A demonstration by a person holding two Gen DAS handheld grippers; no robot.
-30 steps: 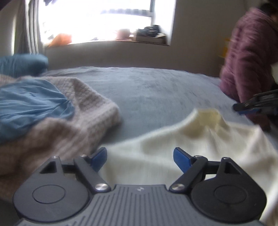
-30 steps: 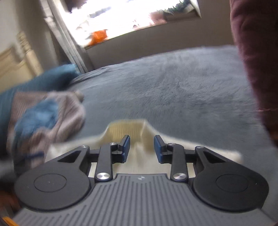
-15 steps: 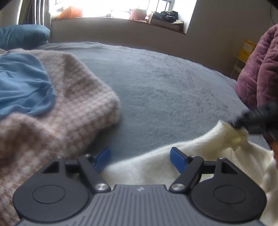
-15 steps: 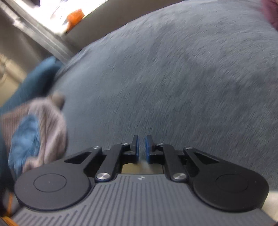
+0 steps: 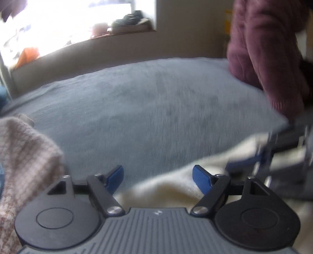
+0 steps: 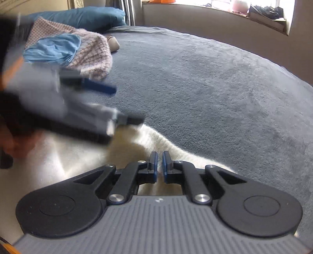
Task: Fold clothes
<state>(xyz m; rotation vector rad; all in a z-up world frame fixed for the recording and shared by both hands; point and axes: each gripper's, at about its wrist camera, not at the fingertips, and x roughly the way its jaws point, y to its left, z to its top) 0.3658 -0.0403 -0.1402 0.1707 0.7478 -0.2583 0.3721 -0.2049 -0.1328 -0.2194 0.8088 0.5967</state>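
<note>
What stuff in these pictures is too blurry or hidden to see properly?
- Left wrist view: the right hand-held gripper is smeared by motion over the cream sweater; its grip cannot be judged there.
- Right wrist view: the left hand-held gripper is a blur.
- Right wrist view: the right gripper's own body covers the sweater's near part.
- Windowsill items: too blurred and glare-washed to name.

From my right wrist view, the sweater (image 6: 78,156) lies on the bed (image 6: 205,82) at its near edge. A heap of clothes (image 6: 86,52) sits behind the sweater, leftward, with a pillow (image 6: 82,16) behind that.
</note>
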